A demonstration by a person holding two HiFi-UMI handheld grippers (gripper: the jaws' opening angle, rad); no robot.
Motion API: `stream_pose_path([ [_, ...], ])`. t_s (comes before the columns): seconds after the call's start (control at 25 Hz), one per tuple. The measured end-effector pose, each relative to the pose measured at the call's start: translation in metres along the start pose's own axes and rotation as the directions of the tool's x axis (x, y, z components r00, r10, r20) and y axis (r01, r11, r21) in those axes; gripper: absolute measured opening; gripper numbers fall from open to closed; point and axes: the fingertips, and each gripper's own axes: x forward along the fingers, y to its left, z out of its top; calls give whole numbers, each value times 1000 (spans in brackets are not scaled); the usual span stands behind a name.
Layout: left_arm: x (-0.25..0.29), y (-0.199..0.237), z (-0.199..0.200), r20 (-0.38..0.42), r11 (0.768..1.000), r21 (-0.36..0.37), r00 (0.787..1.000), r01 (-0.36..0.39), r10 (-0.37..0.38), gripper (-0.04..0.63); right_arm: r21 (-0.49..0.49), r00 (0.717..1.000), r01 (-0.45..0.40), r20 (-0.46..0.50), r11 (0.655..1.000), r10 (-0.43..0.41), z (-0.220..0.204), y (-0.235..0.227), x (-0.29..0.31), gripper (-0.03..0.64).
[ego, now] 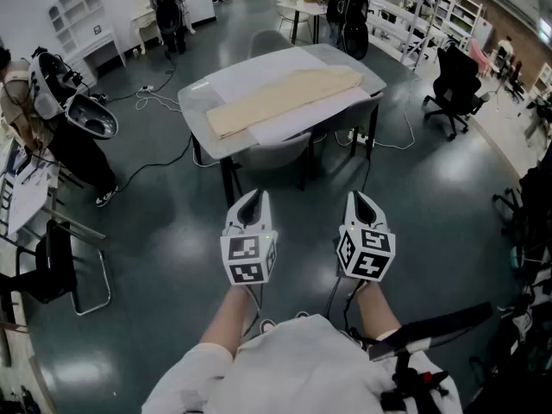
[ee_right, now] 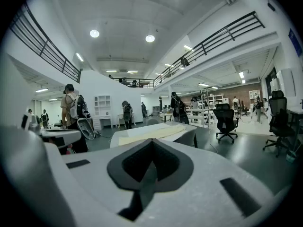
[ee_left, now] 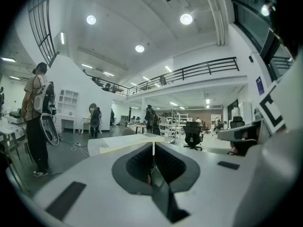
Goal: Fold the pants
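Observation:
Beige pants (ego: 285, 97) lie stretched out flat on a white table (ego: 216, 145) some way ahead of me in the head view. They also show in the distance as pants (ee_left: 137, 143) in the left gripper view and pants (ee_right: 151, 132) in the right gripper view. My left gripper (ego: 257, 198) and right gripper (ego: 356, 198) hang side by side over the floor, well short of the table. Both have their jaws together with nothing between them.
A grey chair (ego: 280, 153) stands at the table's near side, another chair (ego: 269, 40) behind it. A person with a backpack (ego: 60, 102) stands at left by a desk. A black office chair (ego: 453, 84) is at right. Cables (ego: 159, 102) lie on the dark floor.

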Motion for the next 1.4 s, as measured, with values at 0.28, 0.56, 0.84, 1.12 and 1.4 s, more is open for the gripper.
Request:
stream_pose_path([
  [0.28,1,4,-6,-13,1000,-13,1000,-5,4,18,39,1000,-1,11,999,1,0,-1,1,-8],
  [0.56,-8,20,-9,-8,1000,-10,1000,7,-7,18,48,999,45,-1,998,-45,-10,6,-2,-8],
  [0.84,14,39,-22,-47,1000,-14,999,19,-20,18,94,996,83,-45,992,-79,-24,1,20,-8],
  [1.12,91,44,-20,-42,999,-6,998,45,-45,18,100,994,105,-47,989,-101,-17,-26,88,-8],
  [1.4,205,20,0,-42,999,-9,999,33,-34,18,88,996,84,-47,993,-81,19,-90,180,-8],
])
